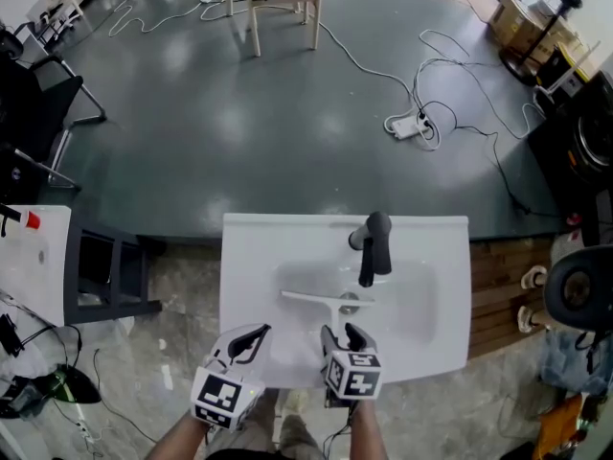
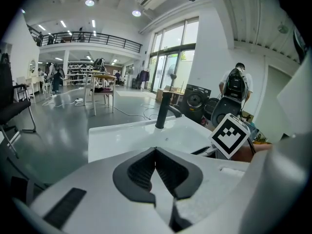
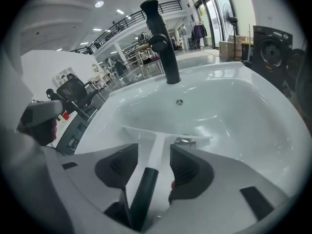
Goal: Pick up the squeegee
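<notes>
Site: white sink (image 1: 251, 257) on a stone-look patch of floor, at the edge of a wide grey hall floor.

Squeegee (image 1: 316, 298): seen lying in the basin, its white blade set crosswise near the middle and its handle run back toward the near rim. In the right gripper view the pale neck and the dark grip (image 3: 144, 189) are seen passing between the two pads.

Right gripper (image 1: 343, 334): jaws held apart on either side of the handle. A gap is seen on each side, so the handle is straddled but not clamped.

Left gripper (image 1: 261, 333): held over the near-left rim, beside the right one. Its pads are seen meeting at the tips in the left gripper view, with nothing between them.

In the way: the black faucet (image 1: 374, 247) is mounted on the far rim, and its spout hangs down over the basin close to the blade's right end. The metal drain (image 3: 184, 142) is seen just beside the blade on that same side. The near side of the handle is not blocked.

Surroundings:
- dark shelf unit (image 1: 105, 276), left of the sink
- wooden pallet (image 1: 503, 271), right of it
- white power strip (image 1: 407, 126) among loose cables (image 1: 460, 75), on the floor well beyond
- pale table legs (image 1: 283, 8), further off
- person with a backpack (image 2: 236, 84), noted in the left gripper view
</notes>
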`<state>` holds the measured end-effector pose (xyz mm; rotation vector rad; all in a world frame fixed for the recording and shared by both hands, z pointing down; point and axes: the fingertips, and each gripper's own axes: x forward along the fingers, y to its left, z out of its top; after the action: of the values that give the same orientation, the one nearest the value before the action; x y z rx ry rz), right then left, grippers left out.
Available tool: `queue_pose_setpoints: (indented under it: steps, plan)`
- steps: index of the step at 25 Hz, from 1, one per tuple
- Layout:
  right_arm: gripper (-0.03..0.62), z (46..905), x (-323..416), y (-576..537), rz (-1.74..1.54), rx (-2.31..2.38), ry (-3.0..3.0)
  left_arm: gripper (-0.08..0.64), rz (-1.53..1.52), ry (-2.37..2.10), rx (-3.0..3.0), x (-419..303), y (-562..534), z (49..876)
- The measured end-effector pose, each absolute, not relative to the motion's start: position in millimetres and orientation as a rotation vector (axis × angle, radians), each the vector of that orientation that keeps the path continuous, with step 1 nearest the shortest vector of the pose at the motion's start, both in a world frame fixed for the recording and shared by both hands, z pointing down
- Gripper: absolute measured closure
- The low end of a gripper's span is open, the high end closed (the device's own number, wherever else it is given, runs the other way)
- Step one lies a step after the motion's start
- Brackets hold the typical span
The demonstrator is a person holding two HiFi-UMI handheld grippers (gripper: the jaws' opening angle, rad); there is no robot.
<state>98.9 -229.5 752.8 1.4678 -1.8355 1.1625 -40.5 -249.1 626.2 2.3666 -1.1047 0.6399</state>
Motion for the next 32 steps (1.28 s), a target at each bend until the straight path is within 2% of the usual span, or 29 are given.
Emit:
queue_pose_setpoints:
  steps: [12,18,22,32]
  plan:
    - [0.403,775,93,-236,1.186,1.389,-1.735,0.557,0.647,-1.106,2.322,-48,-263,636]
    - [0.479,782,94,-238,1.198,1.38,-1.702,0.558,0.651,-1.094,2.281,-48,-267,643]
    - [0.499,781,98,-240,1.221,1.424,-1.662,0.558,0.641,-1.107,2.298,-49,-274,644]
    - [0.506,782,104,-238,1.23,1.46,-1.623,0.557,0.63,-1.124,2.303,-53,-273,642]
